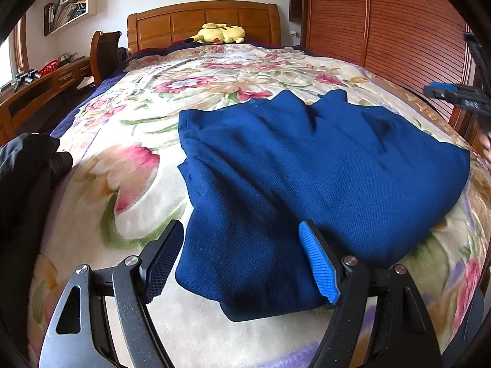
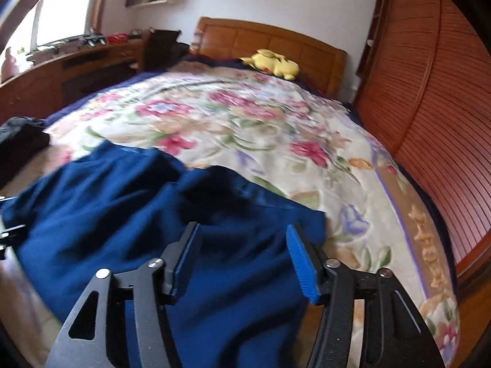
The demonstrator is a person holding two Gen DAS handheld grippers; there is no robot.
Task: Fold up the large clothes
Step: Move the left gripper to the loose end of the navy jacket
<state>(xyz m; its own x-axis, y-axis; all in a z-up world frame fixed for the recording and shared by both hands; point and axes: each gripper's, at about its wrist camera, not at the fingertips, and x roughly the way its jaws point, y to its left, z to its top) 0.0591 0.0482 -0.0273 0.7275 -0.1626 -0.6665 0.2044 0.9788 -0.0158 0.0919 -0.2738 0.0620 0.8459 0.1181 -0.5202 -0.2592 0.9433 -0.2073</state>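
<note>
Floral blanket (image 1: pixel 129 165) under folded navy garment (image 1: pixel 307 178). Left gripper (image 1: pixel 242 263) angled down over its near edge, jaws apart. Right gripper (image 2: pixel 244 260) likewise, gripping nothing. No legible writing.

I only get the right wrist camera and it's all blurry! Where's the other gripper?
Observer: The left gripper sits open at the near corner of the blue garment, pinching nothing.
Operator: Is my gripper touching the cloth?
Observer: No. The left wrist view shows the right gripper in the air, off the garment's right side.
Operator: Does the garment look neat?
Observer: Partly. Its left edge runs straight, but its far edge rises in two wrinkled peaks.
</note>
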